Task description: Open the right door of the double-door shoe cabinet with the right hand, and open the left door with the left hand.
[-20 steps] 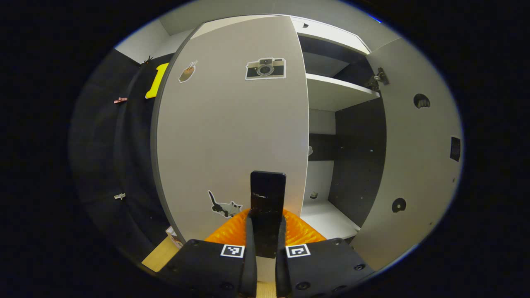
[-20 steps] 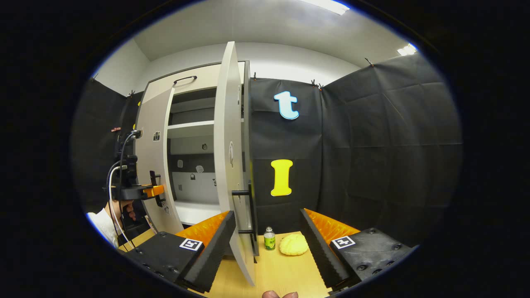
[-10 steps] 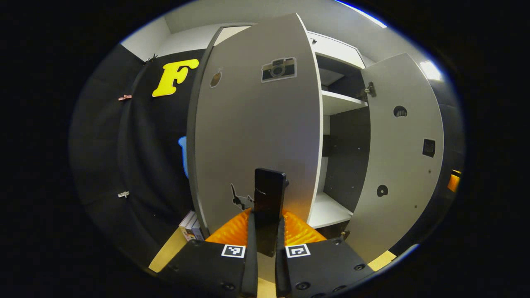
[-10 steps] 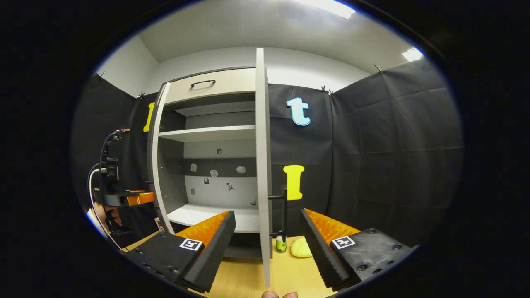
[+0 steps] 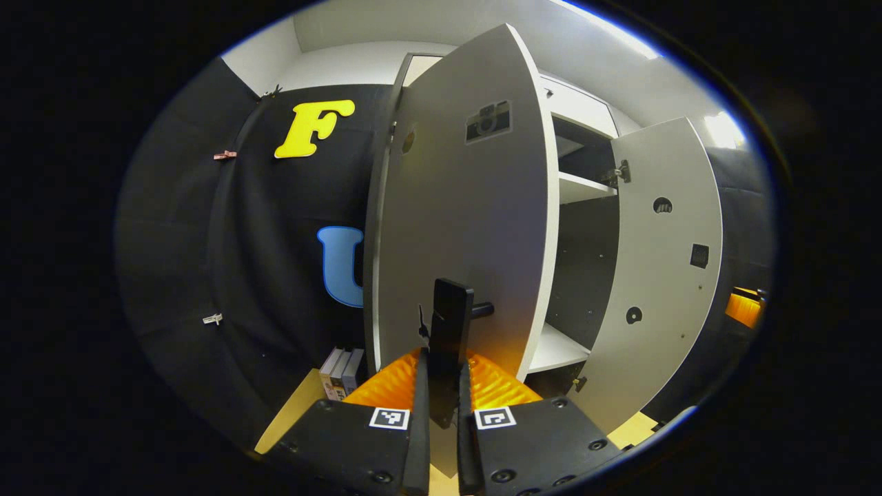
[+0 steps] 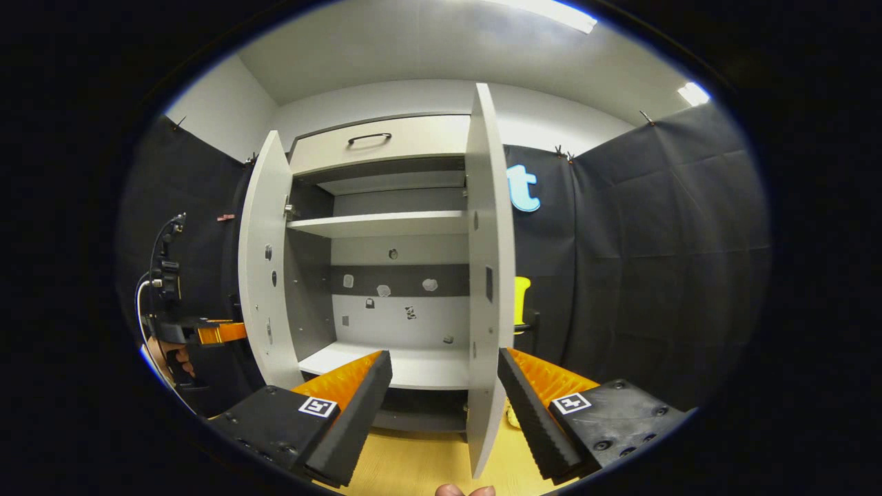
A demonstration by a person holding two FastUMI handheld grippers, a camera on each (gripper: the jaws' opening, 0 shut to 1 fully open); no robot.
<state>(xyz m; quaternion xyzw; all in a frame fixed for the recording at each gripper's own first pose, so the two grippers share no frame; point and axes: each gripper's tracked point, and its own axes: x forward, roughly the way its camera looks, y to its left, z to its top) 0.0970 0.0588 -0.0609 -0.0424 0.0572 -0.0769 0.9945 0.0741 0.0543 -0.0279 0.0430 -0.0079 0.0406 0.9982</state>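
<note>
Pale wooden tabletop (image 6: 420, 465) — black-draped booth

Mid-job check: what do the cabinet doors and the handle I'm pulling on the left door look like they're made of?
The left door and right door look like laminated board with a matte pale grey face: flat, thin square edges, drilled hinge holes. The handle, clamped in the left tool, looks like dark bar stock, slightly glossy, perhaps coated metal; plastic cannot be excluded.
</note>
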